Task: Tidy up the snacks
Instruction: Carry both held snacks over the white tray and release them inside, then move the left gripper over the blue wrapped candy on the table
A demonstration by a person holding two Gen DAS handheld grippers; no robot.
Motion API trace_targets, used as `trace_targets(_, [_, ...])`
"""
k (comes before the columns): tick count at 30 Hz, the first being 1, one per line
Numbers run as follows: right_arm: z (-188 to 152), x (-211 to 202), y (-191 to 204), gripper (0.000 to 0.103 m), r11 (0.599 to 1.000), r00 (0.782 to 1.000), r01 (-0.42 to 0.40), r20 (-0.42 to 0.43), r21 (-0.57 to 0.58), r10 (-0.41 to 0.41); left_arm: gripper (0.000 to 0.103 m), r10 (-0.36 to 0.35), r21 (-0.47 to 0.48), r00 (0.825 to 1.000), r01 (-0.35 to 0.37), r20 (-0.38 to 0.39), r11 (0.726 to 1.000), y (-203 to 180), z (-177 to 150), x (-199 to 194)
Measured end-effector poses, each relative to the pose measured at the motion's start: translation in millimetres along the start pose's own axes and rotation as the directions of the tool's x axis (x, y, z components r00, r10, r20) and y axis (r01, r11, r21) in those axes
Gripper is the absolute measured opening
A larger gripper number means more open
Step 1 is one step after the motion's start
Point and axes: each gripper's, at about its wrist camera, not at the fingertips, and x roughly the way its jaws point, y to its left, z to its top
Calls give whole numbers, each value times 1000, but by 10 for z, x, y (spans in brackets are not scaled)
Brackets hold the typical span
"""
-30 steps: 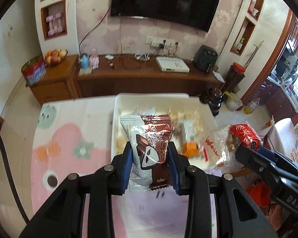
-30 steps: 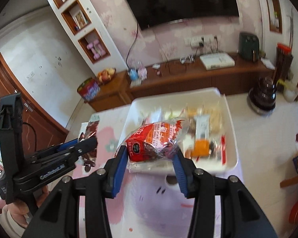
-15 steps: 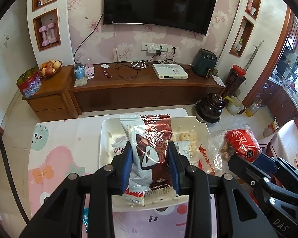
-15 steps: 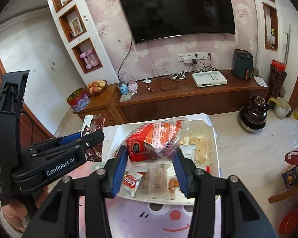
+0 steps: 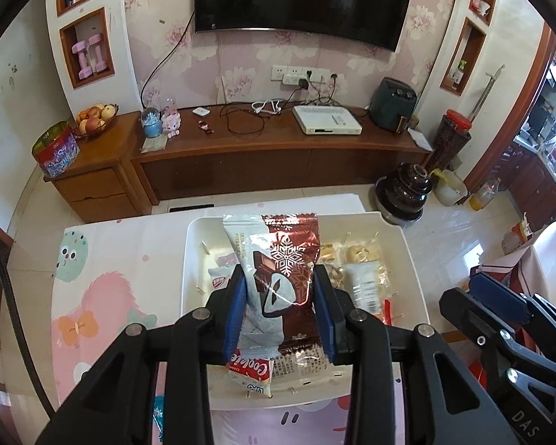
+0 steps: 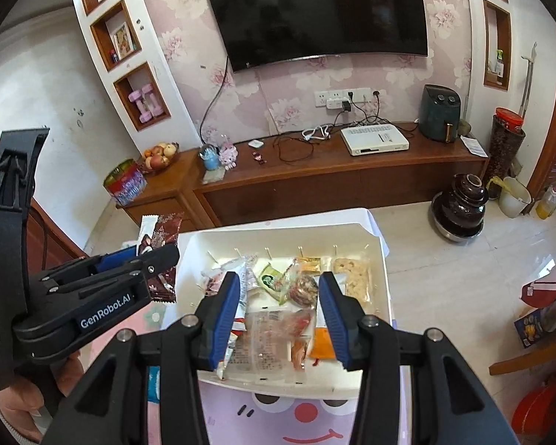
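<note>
My left gripper (image 5: 280, 298) is shut on a brown-and-silver chocolate snack packet (image 5: 283, 278) and holds it upright above the white tray (image 5: 192, 244). The packet also shows in the right wrist view (image 6: 159, 237), left of the tray (image 6: 285, 235). My right gripper (image 6: 276, 311) is open and empty above the tray. Under it lies the clear bag with red snacks (image 6: 278, 337) among several other packets. In the left wrist view the right gripper (image 5: 500, 319) stands at the tray's right edge.
The tray sits on a table with a pink cartoon cloth (image 5: 92, 296). Behind it stands a wooden TV cabinet (image 5: 278, 155). A dark ceramic pot (image 6: 459, 209) stands on the floor at the right. A blue packet (image 6: 154, 385) lies left of the tray.
My right gripper has opened and the red snack bag now lies in the tray. Both grippers have drawn back toward the near edge. The left gripper keeps its packet.
</note>
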Motion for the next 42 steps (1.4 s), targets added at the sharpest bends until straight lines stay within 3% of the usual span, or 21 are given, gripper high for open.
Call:
trace_targets(2, [-1,19,-5,45,1000,1000,1,-9,4,-1,57,4,13,1000,-4,-18,1000,-19,0,52])
trace_targets(3, [-6,18,-13,45,1000,1000,1,-10,6,-1,78,8,14,1000,-8,-19,1000,-15,6,59])
trace_targets(4, [-15,17,-21,45,1000,1000,4,-11,8,-4,86,22,9,1000,-22,-9,1000,-8,-3,53])
trace_targets(16, [-132,31,-64,45,999,999,18,-51,27,-17,86,33,-64,999,-34,-11,997,347,-103,-64])
trace_targets(28, [-255,-17,177,45,1000,997,14,-78,-6,-15,86,60,-84,998,-58,21,995,664,-319,-440])
trace_targets(42, [-637,17,701,45,996,991,-56,-127,-74,46,86,92,-110,996,-93,-16,990,1201,-918,-618])
